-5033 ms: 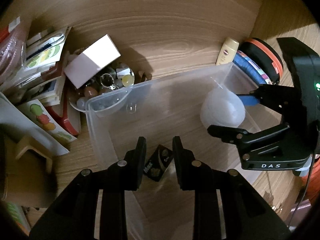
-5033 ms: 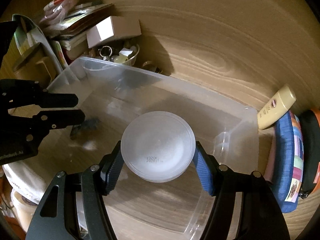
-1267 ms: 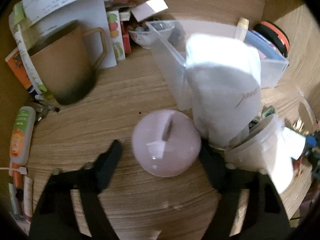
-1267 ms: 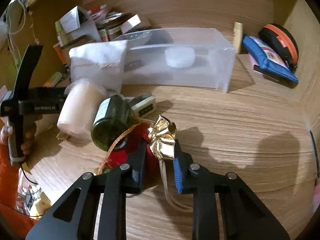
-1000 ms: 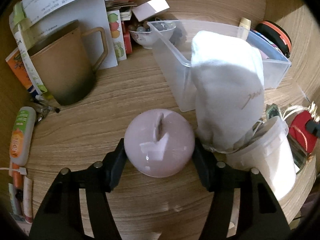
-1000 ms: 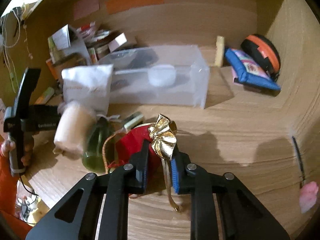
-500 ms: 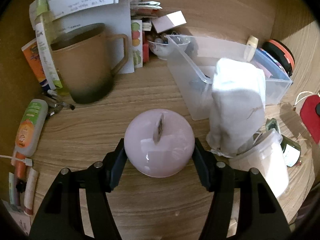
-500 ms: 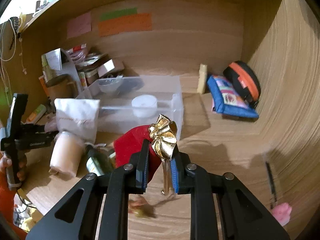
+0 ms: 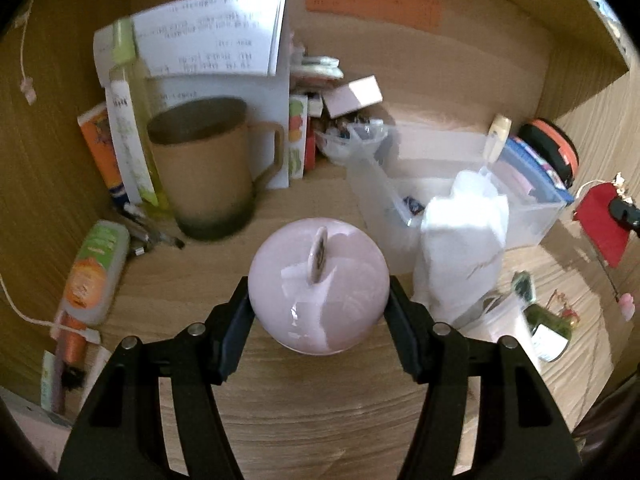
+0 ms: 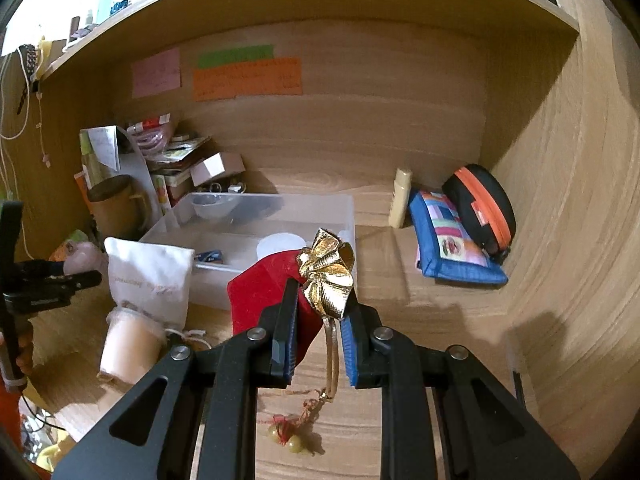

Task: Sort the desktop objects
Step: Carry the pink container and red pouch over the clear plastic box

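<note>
The left gripper has its jaws clamped on a glossy pink apple-shaped ceramic ornament above the wooden surface. The right gripper pinches a red velvet pouch with gold ruffled top in narrow jaws, lifted in front of the clear plastic bin.

Home study nook: wooden tabletop boxed in by wood-grain walls, shelf above. Sticky notes pinned on back panel. Personal clutter all round: brown mug, printed papers, small boxes, lotion tube, patchwork pouch, zip case, clear storage bin, charging cable dangling at left.
</note>
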